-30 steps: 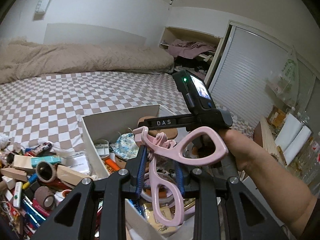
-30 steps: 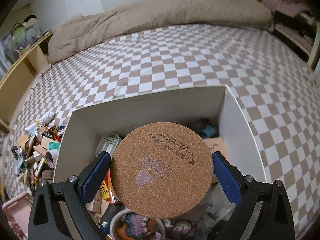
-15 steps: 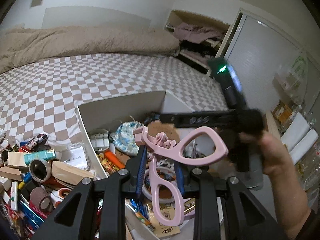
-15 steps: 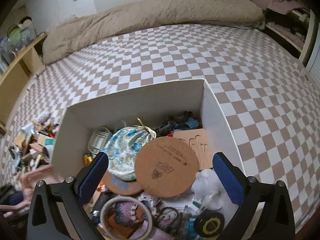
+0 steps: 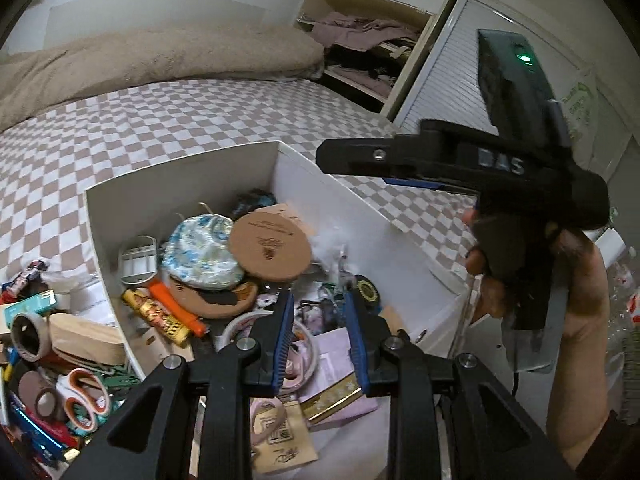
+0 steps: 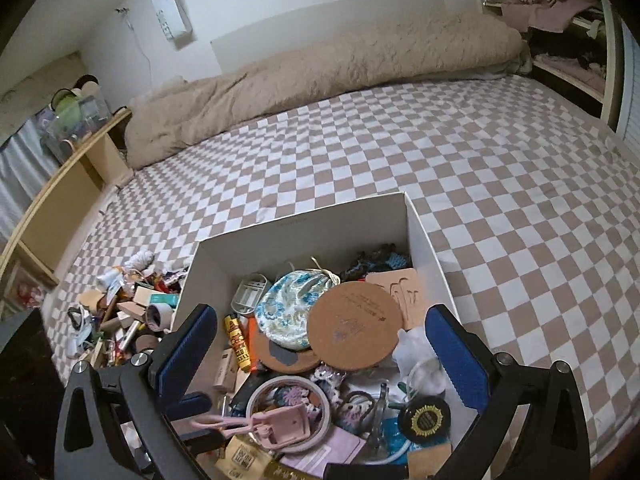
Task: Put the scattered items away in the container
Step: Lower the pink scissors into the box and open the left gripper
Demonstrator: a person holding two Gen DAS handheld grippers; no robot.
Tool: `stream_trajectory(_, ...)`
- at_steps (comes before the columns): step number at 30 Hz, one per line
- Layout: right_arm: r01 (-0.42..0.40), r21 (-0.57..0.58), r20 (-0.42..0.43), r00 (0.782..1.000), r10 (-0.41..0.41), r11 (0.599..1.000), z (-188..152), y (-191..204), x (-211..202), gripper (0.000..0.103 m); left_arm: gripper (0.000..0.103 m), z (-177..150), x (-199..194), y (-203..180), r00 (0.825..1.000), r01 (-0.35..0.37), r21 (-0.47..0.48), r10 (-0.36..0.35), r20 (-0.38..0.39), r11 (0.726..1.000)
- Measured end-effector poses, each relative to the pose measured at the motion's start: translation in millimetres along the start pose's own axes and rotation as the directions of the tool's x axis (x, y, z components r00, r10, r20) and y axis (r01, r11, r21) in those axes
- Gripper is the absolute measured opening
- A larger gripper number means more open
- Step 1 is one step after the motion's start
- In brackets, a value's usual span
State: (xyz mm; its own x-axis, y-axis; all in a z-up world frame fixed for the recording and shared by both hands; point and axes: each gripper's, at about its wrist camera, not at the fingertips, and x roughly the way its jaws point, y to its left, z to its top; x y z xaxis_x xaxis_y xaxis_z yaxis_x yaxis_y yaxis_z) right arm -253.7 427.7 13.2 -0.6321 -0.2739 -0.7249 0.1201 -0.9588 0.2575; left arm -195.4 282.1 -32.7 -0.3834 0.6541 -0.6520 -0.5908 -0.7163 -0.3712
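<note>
Left tool [image 5: 318, 332] low centre, blue pads nearly together, nothing between them. Below it, open white cardboard box [image 5: 180, 176] on the checkered brown-and-white bed [image 5: 160, 116], packed with clutter: round cork coaster [image 5: 270, 242], blue floral fabric pouch [image 5: 202, 252], orange marker [image 5: 176, 308]. Loose pile [image 5: 48, 340] left of the box. Right tool [image 5: 460, 164], black, raised at right in a hand [image 5: 532, 280].
</note>
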Motion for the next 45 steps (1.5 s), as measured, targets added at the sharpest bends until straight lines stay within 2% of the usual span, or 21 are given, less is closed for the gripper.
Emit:
stream_trajectory(11,-0.003,-0.005,0.012,1.000,0.003,1.000,-21.7,-4.2,-14.5,0.103,0.027,-8.9,0.8,2.6,0.999,-0.040,-0.001,0.040,-0.015,0.999)
stream_trajectory(12,-0.006,-0.002,0.011,1.000,0.006,1.000,-22.8,-4.4,-14.5,0.103,0.030,-8.7,-0.2,3.7,0.999,-0.045,-0.003,0.045,-0.014,0.999)
stream_trajectory(13,-0.009,0.001,0.010,1.000,0.009,1.000,-24.0,-4.8,-14.4,0.103,0.042,-8.1,-1.8,5.9,0.999,-0.049,-0.011,0.049,-0.012,0.999)
stream_trajectory(15,-0.013,0.009,0.009,1.000,0.013,1.000,-26.3,-5.5,-15.0,0.103,0.057,-6.6,-6.8,9.3,0.999,-0.045,-0.029,0.045,-0.002,0.999)
stream_trajectory(20,-0.052,0.031,-0.007,0.999,0.052,0.998,-33.2,-6.1,-13.6,0.103,0.058,-7.3,-22.2,10.7,0.998,-0.061,-0.020,0.061,0.024,0.998)
stream_trajectory(22,-0.067,0.036,-0.017,0.998,0.067,0.997,-36.9,-5.4,-12.4,0.103,0.066,-10.0,-28.0,12.3,0.996,-0.079,-0.016,0.079,0.032,0.997)
stream_trajectory(24,-0.066,0.026,-0.028,0.997,0.067,0.997,-41.2,-2.9,-11.3,0.103,0.070,-13.3,-35.6,14.3,0.994,-0.099,-0.010,0.099,0.048,0.995)
stream_trajectory(28,-0.051,-0.037,-0.072,0.996,0.048,0.998,-48.9,5.5,-6.3,0.103,0.070,-19.4,-52.3,20.3,0.990,-0.122,-0.008,0.122,0.074,0.992)
stream_trajectory(32,-0.013,-0.173,-0.154,0.988,-0.014,0.985,-59.1,19.7,6.8,0.103,0.070,-24.0,-67.9,28.8,0.986,-0.134,-0.026,0.136,0.098,0.991)
stream_trajectory(35,0.006,-0.292,-0.217,0.973,-0.072,0.956,-69.3,33.6,19.9,0.103,0.070,-27.0,-77.1,34.3,0.983,-0.139,-0.041,0.143,0.113,0.989)
stream_trajectory(38,-0.013,-0.387,-0.273,0.957,-0.100,0.922,-78.6,46.5,32.1,0.103,0.070,-30.4,-84.5,39.0,0.980,-0.151,-0.053,0.157,0.126,0.987)
stream_trajectory(42,-0.001,-0.476,-0.294,0.943,-0.158,0.879,-85.8,59.6,44.0,0.103,0.070,-36.8,-94.1,46.1,0.976,-0.156,-0.070,0.165,0.144,0.985)
stream_trajectory(45,-0.033,-0.513,-0.343,0.924,-0.170,0.858,-90.3,69.8,56.9,0.103,0.070,-40.9,-99.6,51.7,0.974,-0.157,-0.083,0.168,0.149,0.984)
